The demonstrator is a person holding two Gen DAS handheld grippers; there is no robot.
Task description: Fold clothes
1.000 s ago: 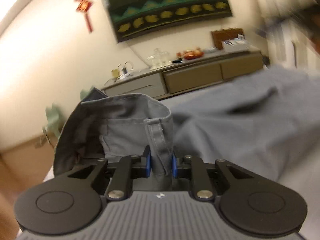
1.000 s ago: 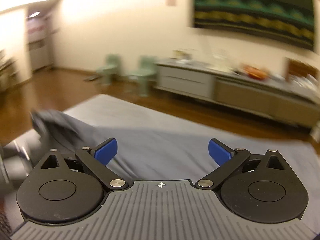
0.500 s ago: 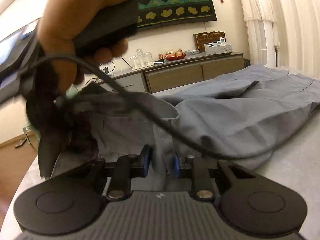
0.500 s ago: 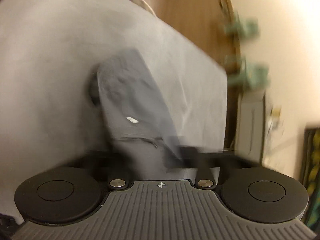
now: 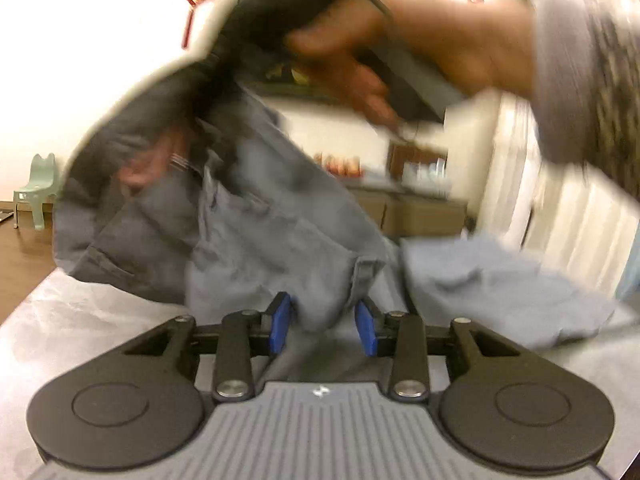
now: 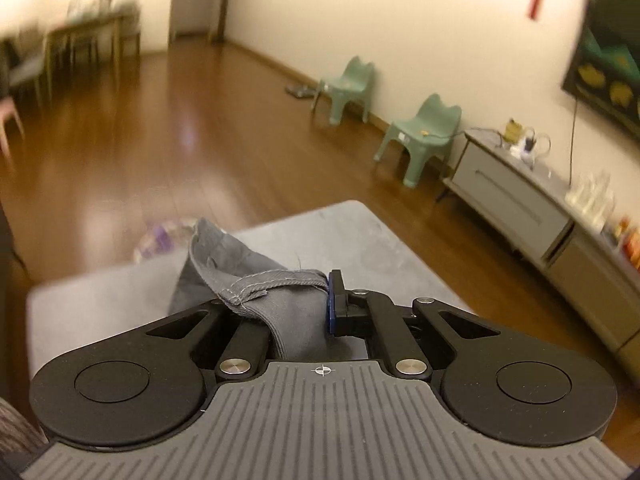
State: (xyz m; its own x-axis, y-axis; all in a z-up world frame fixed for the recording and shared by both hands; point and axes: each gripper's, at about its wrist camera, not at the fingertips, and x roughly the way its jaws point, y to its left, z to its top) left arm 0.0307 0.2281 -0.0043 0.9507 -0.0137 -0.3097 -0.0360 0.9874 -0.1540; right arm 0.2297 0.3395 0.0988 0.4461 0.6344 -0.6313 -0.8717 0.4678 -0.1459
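**Grey trousers lifted between two grippers over a grey table**

From the left wrist view, a green child's chair stands at the far left on the wooden floor. The grey trousers hang bunched and raised above the grey table, their far part spread flat to the right. The left gripper has its jaws opening; a fold of waistband with a belt loop lies between the blue pads, which stand clear of the cloth. Above, blurred, a hand grips the other tool's handle, with a grey sleeve at the right.

In the right wrist view, the right gripper is clamped tight on a stitched trouser edge, cloth draping leftward over the linkage. Beyond the table, two more green chairs and a grey sideboard line the wall at right.
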